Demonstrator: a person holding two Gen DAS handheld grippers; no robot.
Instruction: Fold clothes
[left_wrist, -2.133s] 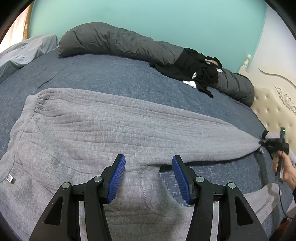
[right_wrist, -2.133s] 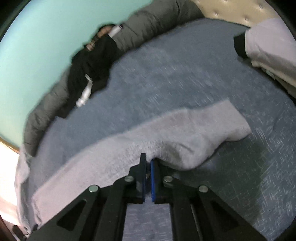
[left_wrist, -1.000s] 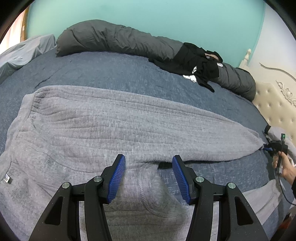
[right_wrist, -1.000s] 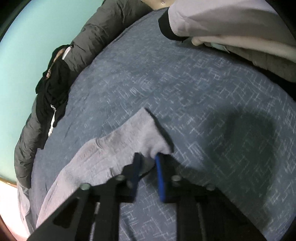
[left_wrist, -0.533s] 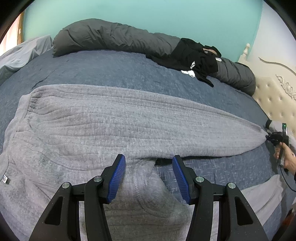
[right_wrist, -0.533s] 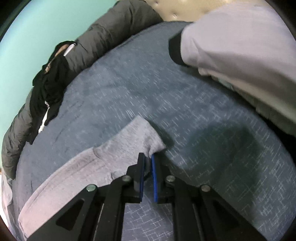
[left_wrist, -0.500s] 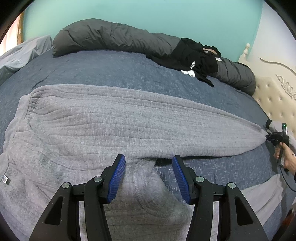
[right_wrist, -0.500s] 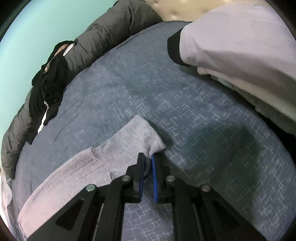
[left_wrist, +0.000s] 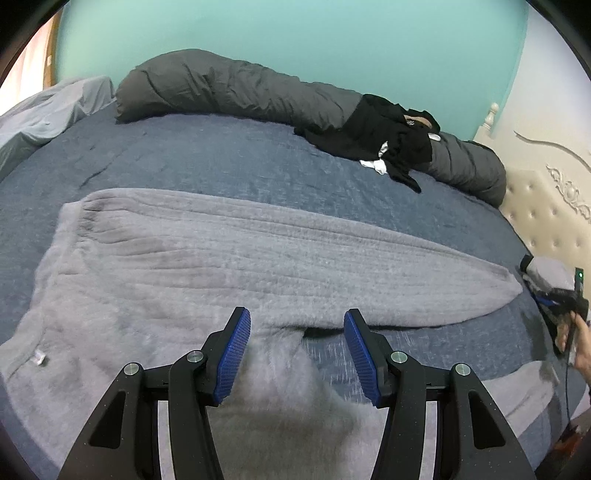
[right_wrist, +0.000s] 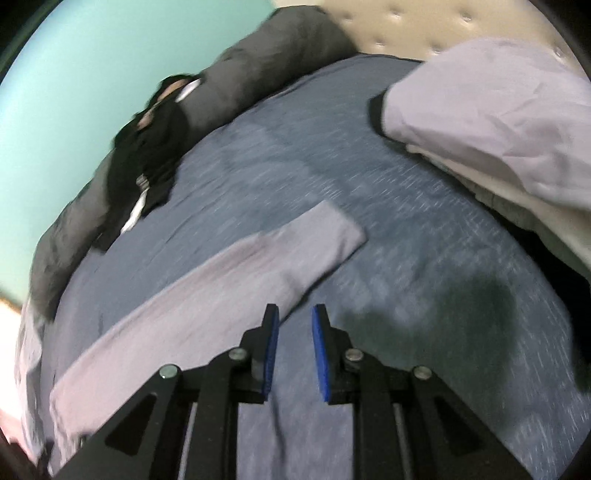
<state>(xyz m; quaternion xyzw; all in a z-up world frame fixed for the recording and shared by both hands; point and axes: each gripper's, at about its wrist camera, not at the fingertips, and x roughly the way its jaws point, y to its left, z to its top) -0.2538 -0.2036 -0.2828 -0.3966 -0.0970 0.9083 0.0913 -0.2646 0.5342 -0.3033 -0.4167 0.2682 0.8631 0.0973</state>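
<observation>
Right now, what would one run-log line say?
left gripper: open over pants crotch | right gripper: open, beside leg cuff | pants flat on bed

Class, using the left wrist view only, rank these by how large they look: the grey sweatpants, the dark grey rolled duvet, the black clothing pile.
1. grey sweatpants, nearest the camera, so flattered
2. dark grey rolled duvet
3. black clothing pile

Pants (left_wrist: 229, 266) flat on the bed (left_wrist: 221, 162), waistband at 9 o'clock, leg ends at 3. Left gripper (left_wrist: 297, 343) over the crotch at 6. Rolled duvet (left_wrist: 229, 88) along the far edge at 12, dark clothes (left_wrist: 384, 136) draped on it toward 1. Headboard (left_wrist: 546, 214) at 3. Right gripper (right_wrist: 293, 343) just beside the leg cuff (right_wrist: 325, 236); folded pile (right_wrist: 498, 122) at 2.
</observation>
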